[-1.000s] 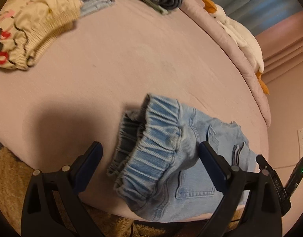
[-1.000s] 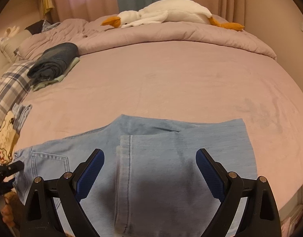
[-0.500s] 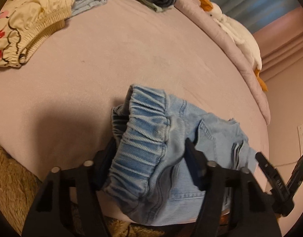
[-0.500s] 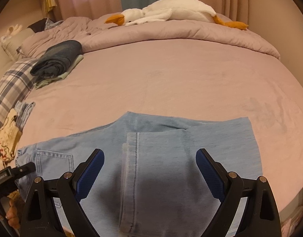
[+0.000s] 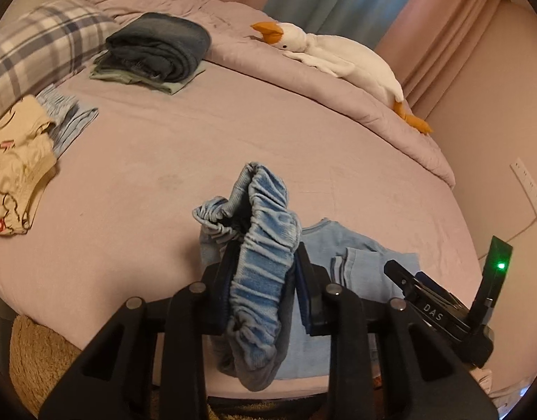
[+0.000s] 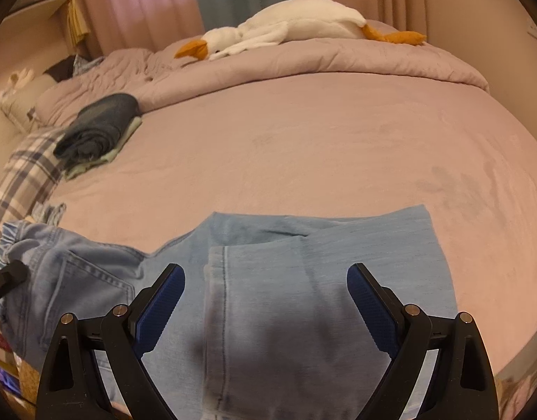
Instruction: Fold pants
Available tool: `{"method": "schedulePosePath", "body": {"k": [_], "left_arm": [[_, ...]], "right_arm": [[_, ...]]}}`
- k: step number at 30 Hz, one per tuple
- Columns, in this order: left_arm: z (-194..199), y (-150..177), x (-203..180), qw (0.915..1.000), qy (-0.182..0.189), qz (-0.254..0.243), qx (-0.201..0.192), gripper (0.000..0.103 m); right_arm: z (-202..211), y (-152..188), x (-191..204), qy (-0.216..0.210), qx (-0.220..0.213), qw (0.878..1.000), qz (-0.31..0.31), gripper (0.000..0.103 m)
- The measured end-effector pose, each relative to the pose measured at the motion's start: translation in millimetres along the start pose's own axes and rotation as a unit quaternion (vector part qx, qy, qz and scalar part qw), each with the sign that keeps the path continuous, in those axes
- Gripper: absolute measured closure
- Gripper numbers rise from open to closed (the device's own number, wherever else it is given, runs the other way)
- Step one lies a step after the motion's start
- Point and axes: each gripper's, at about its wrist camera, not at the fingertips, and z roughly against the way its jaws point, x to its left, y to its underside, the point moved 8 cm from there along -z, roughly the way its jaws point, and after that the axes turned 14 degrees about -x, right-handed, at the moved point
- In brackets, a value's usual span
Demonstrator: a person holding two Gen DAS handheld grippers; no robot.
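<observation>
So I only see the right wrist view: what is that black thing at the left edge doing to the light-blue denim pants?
Observer: That is the left gripper, shut on the gathered elastic waistband of the light-blue denim pants; its jaws have just been closing.
Operator: Is the waistband flat?
Observer: No, it stands bunched above the pink bed sheet.
Operator: Anything else?
Observer: A small green light glows on a black device beside it.

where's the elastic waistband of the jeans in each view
Left wrist: the waistband is at lower centre, bunched between the pads of the left gripper, whose jaws have just been closing.
Right wrist: it is at the far left edge, with the right gripper open over the legs.
Shared landmark: the plush goose.
</observation>
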Motion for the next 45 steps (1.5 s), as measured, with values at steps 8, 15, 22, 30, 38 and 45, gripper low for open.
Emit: {"method": "schedulePosePath", "body": {"k": [8,15,22,30,38,45], "left_arm": [[-13,8,-49,0.9981,0.039,-0.048,0.010,0.077],[-42,43,-99,0.9863,0.123,-0.089,0.064,0.087],[-83,88,-124,0.9742,0.147,-0.115,0.128,0.084],[-31,56,-134,0.9728,0.192,-0.085,0.098,0.039],[-31,37,-50,0.9937,0.065,-0.076,0.052,0.031],[-77,87,-17,0.9877,0.055,-0.042,0.140,0.053]], "right_arm": [[6,-6,-25,0.003,-0.012,0.999,-0.033,0.009],[10,-8,-50,0.024,-0.020,0.998,-0.053,0.009],[10,-6,-69,0.030,-0.018,0.997,-0.069,0.009],[13,-6,-85,0.044,-0.018,0.995,-0.085,0.009],[17,-7,-68,-0.039,-0.016,0.992,-0.116,0.009],[11,-1,-22,-0.150,0.018,0.979,-0.136,0.009]]}}
